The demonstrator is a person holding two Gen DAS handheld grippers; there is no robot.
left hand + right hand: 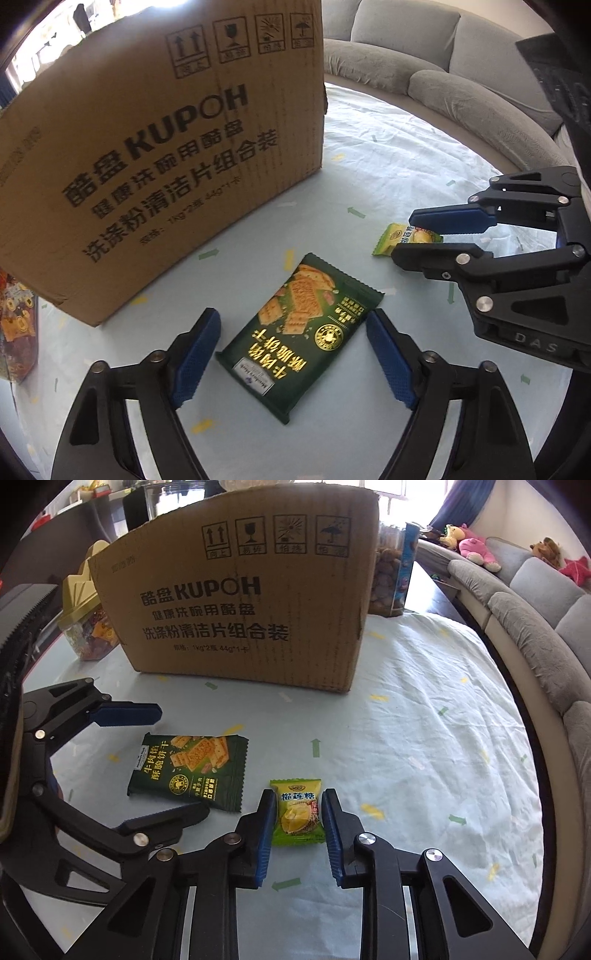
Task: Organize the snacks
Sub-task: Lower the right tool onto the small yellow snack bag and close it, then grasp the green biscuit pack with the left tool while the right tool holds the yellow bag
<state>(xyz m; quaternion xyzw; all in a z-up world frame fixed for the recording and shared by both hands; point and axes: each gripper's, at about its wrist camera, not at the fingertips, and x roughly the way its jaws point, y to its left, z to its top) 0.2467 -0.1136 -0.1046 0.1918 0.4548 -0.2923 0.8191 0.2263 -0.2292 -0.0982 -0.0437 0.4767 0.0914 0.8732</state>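
A dark green cracker packet (299, 332) (188, 768) lies flat on the pale tablecloth (388, 166). My left gripper (291, 317) (183, 762) straddles it, open, with a blue pad (199, 354) on either side and neither one pressing on it. To its right lies a small yellow-green durian candy packet (297, 812) (391, 238). My right gripper (298, 797) (404, 238) is shut on that candy packet, its pads against the two long sides, and the packet rests on the cloth.
A large brown cardboard box (166, 147) (251, 609) stands just behind both packets. A yellow-lidded jar (85, 627) is at its left and a clear snack jar (391, 579) behind its right corner. A grey sofa (535, 627) curves along the table's right edge.
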